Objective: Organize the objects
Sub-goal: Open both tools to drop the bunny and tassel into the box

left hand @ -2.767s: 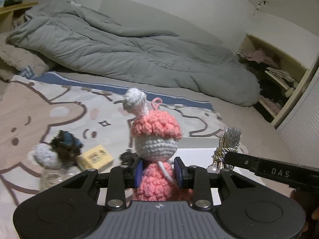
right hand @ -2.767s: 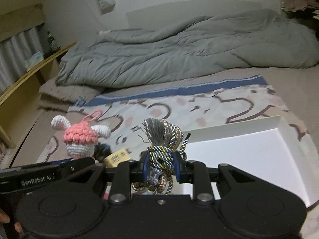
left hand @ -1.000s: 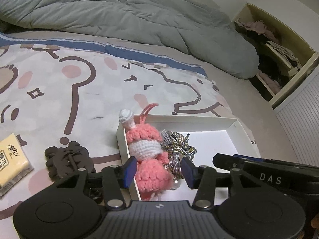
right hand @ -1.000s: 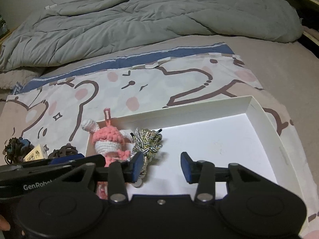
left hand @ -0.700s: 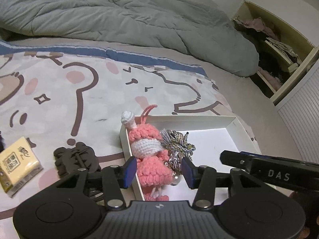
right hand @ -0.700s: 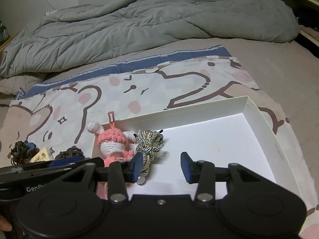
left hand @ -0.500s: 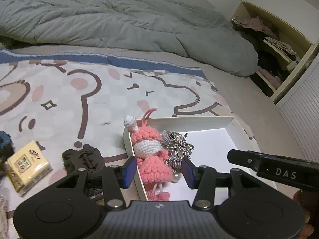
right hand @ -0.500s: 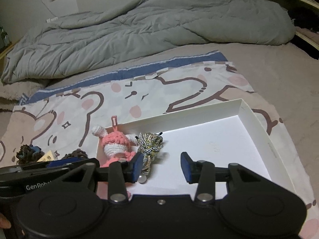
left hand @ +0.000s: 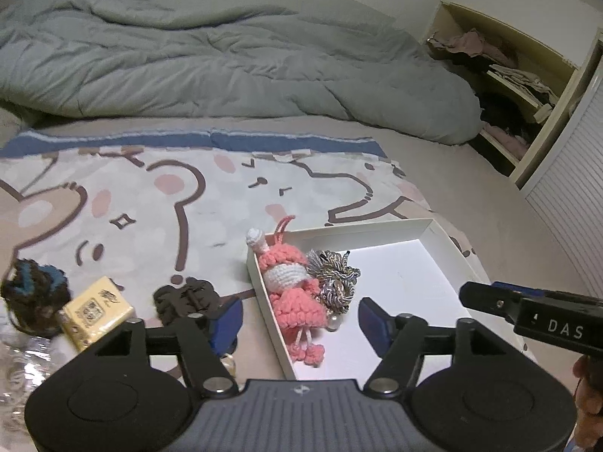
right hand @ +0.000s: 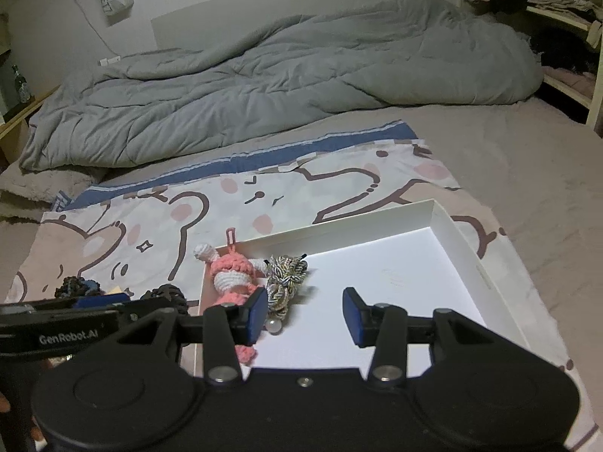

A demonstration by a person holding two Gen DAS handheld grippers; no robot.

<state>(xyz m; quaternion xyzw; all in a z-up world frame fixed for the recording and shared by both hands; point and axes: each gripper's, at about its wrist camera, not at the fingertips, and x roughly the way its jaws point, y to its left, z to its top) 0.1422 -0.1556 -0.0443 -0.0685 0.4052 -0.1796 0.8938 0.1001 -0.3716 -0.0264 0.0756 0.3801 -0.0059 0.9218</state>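
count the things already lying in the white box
2: the pink crochet doll against the white box's left wall, and the tasselled cord charm touching its right side. Nothing else shows inside.

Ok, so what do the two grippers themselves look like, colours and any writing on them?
Both are matte black with blue pads on the jaws. The left gripper has a ribbed grey centre; its side reads GenRobot.AI. The right gripper is all black; its side reads DAS.
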